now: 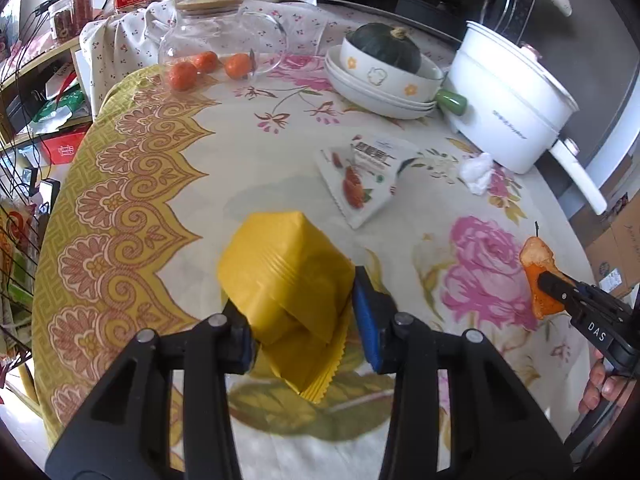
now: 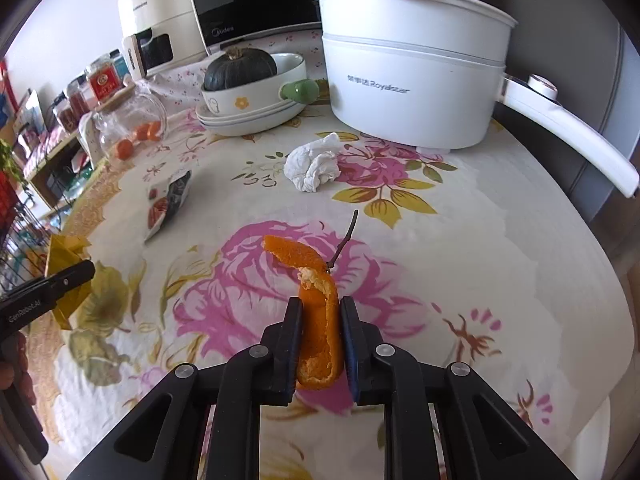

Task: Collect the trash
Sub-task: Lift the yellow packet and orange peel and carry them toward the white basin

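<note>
My left gripper is shut on a folded yellow bag and holds it above the floral tablecloth; the bag also shows at the left of the right wrist view. My right gripper is shut on a curled orange peel with a thin twig beside it; the peel also shows in the left wrist view. An empty snack wrapper lies mid-table, also in the right wrist view. A crumpled white tissue lies near the pot, also in the left wrist view.
A white electric pot with a long handle stands at the back right. Stacked plates and a bowl with a dark squash stand behind the wrapper. A tipped glass jar and oranges lie at the back left. Shelves stand left of the table.
</note>
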